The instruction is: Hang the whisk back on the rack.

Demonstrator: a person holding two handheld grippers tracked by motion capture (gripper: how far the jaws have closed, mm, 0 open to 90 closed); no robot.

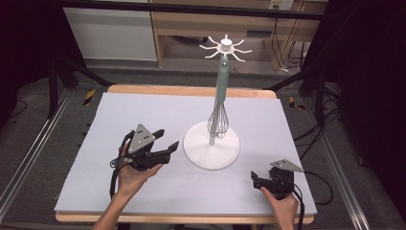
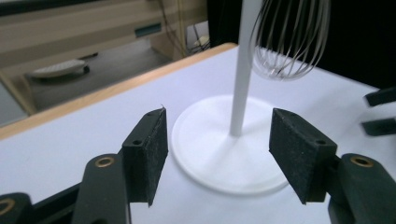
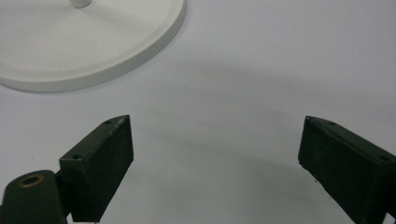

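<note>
A white stand with a round base [image 1: 201, 158] and a ring of hooks on top [image 1: 226, 46] rises mid-table. From one hook hangs a whisk [image 1: 218, 120] with a pale green handle, its wires close to the pole just above the base. Left of the base, a hand holds my left gripper [image 1: 170, 138] open, aimed at the stand. In the left gripper view its own jaws [image 2: 219, 114] are wide apart and hold nothing, with the base [image 2: 205, 154], pole and whisk wires [image 2: 289, 42] beyond. My right gripper [image 1: 254, 178] rests near the front right, open [image 3: 217, 123] over bare mat, with the base's rim [image 3: 93, 46] ahead.
A pale lilac mat [image 1: 143, 110] covers the wooden table. Behind the table are a shelf unit, cables and dark frame legs. Metal rails run along the floor on both sides.
</note>
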